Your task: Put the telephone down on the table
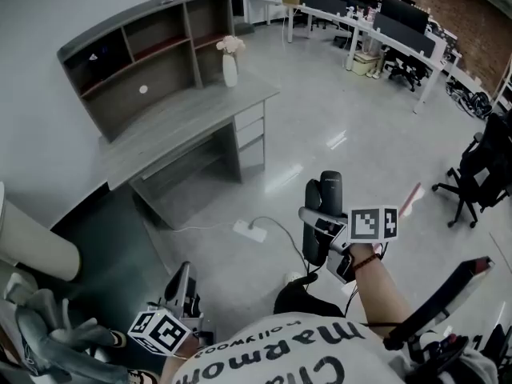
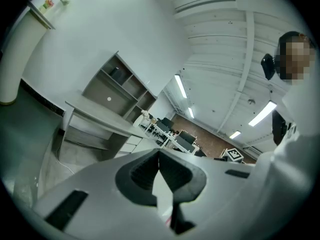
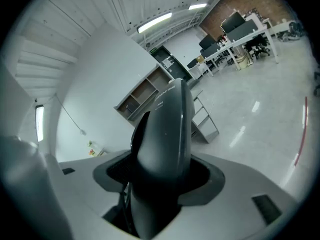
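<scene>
The telephone (image 1: pixel 322 213) is a black handset, held upright in the air over the floor by my right gripper (image 1: pixel 318 232), which is shut on its lower half. In the right gripper view the handset (image 3: pixel 165 129) fills the space between the jaws of the right gripper (image 3: pixel 160 181) and stands up in front of the camera. The grey table (image 1: pixel 184 120), a desk with a shelf unit on top, stands well off at the upper left. My left gripper (image 1: pixel 182 282) hangs low at the bottom left. Its jaws (image 2: pixel 160 169) meet with nothing between them.
A white vase with flowers (image 1: pixel 230 62) stands on the table's right end. A white power strip (image 1: pixel 250 230) with its cable lies on the floor. Office desks with monitors (image 1: pixel 384 18) and a black chair (image 1: pixel 480 170) stand to the right. A grey bundle (image 1: pixel 48 338) lies bottom left.
</scene>
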Demonstrator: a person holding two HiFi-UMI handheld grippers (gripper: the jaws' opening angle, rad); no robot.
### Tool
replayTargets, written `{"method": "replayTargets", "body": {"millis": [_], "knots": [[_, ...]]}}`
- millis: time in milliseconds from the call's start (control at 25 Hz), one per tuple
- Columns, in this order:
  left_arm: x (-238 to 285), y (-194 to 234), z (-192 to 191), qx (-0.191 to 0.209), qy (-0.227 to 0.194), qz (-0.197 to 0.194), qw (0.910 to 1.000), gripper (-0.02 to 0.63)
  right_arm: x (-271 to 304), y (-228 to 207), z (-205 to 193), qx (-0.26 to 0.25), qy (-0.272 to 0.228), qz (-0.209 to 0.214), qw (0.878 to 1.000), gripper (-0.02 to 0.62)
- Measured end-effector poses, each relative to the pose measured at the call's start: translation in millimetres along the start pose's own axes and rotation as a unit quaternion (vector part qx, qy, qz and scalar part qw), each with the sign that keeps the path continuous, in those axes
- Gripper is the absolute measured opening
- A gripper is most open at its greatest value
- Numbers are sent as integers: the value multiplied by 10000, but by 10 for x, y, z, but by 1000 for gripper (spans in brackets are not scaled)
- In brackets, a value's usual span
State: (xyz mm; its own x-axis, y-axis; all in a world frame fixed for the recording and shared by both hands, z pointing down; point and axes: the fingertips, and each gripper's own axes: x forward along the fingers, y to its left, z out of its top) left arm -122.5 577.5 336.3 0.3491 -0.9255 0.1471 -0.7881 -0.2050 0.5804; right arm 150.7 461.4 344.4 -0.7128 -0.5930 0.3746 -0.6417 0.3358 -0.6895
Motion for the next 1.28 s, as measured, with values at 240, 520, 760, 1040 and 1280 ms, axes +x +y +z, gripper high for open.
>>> {"method": "replayTargets", "body": {"millis": [240, 520, 760, 1040, 1280], "knots": [[112, -18, -120, -39, 75, 69, 9999, 9, 93, -233, -32, 16, 366, -321, 9988, 285], [419, 153, -148, -86, -3, 345, 9994, 9, 437, -512, 149, -289, 575, -340, 9973, 285], [1050, 375, 216, -172, -113, 580, 9981, 9, 997, -707, 714, -464, 838, -340, 9948, 285], [1718, 482, 525, -128, -351, 788, 9962, 9, 1428, -1007, 1336, -644, 921, -182, 9935, 285], [2159, 547, 640, -182, -556, 892, 9943, 9, 1746, -1220, 1806, -842, 953, -124, 9918, 285]]}}
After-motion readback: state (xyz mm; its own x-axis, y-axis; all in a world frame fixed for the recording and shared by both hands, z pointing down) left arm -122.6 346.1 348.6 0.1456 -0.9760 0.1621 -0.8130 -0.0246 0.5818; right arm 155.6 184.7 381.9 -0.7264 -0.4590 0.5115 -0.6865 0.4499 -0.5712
